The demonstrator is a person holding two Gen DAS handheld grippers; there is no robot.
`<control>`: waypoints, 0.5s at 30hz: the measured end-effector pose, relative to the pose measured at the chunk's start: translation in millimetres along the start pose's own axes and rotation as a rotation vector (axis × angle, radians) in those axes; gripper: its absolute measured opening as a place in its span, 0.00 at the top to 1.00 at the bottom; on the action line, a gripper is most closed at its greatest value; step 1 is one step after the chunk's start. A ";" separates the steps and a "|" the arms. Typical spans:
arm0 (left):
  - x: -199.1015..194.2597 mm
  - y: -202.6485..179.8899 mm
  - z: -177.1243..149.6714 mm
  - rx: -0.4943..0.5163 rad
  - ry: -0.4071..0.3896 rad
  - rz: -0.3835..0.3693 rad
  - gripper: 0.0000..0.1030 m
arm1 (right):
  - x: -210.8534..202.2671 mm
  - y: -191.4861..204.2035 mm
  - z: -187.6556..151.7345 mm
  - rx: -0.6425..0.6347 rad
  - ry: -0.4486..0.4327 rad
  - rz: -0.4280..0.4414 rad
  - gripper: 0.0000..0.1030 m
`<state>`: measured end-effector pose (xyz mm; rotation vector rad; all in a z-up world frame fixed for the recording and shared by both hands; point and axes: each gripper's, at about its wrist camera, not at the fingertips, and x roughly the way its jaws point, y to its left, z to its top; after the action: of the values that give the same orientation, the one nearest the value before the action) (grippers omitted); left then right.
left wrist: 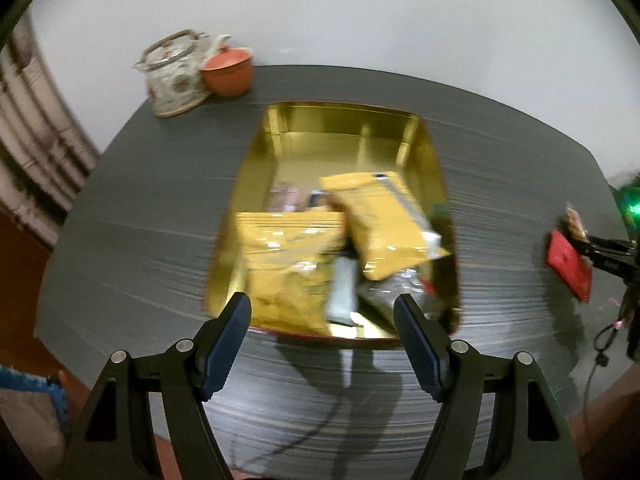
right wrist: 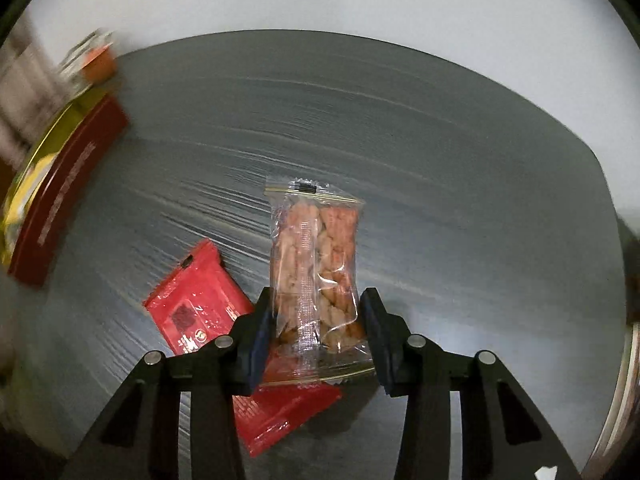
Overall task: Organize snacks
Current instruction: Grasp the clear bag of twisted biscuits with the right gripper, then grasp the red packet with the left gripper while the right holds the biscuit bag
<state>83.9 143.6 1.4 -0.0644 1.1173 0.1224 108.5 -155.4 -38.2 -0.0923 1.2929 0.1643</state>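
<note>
A gold-lined tin box (left wrist: 280,120) sits on the dark table and holds several snack packets, among them two yellow ones (left wrist: 288,268) (left wrist: 384,220). My left gripper (left wrist: 322,344) is open and empty just before the box's near rim. My right gripper (right wrist: 316,334) is shut on a clear packet of peanuts (right wrist: 316,264) and holds it above a red packet (right wrist: 192,308) lying on the table. The left wrist view shows the right gripper (left wrist: 588,240) at far right with the peanuts (left wrist: 574,222) over the red packet (left wrist: 568,264).
A patterned teapot (left wrist: 176,76) and an orange cup (left wrist: 228,70) stand at the table's back left corner. The box's red outer wall (right wrist: 68,196) shows at the left of the right wrist view. A cable (left wrist: 600,344) hangs at the table's right edge.
</note>
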 end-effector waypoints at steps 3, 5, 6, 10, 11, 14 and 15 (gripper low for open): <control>-0.1 -17.3 2.0 0.025 -0.003 -0.029 0.28 | -4.4 7.6 -9.8 0.064 -0.003 -0.037 0.61; -0.5 -30.6 2.7 0.048 -0.003 -0.045 0.28 | -6.9 14.6 -15.0 0.085 -0.014 -0.037 0.61; -0.8 -36.3 2.9 0.059 -0.001 -0.050 0.28 | -6.9 26.0 -19.1 0.083 -0.020 -0.044 0.61; -1.7 -59.0 -0.3 0.100 0.007 -0.073 0.28 | -6.9 33.5 -22.8 0.090 -0.035 -0.036 0.59; -1.2 -64.9 -0.9 0.107 0.013 -0.080 0.28 | -8.5 33.0 -24.5 0.090 -0.042 -0.029 0.59; 1.3 -78.2 -2.6 0.125 0.029 -0.090 0.28 | -12.0 27.5 -29.7 0.097 -0.058 0.014 0.59; 1.4 -83.2 -4.1 0.131 0.033 -0.092 0.28 | -12.2 26.4 -30.8 0.095 -0.061 0.026 0.58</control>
<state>91.7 60.7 -2.4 -0.0010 1.1511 -0.0345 71.5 -135.3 -34.2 0.0105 1.2399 0.1270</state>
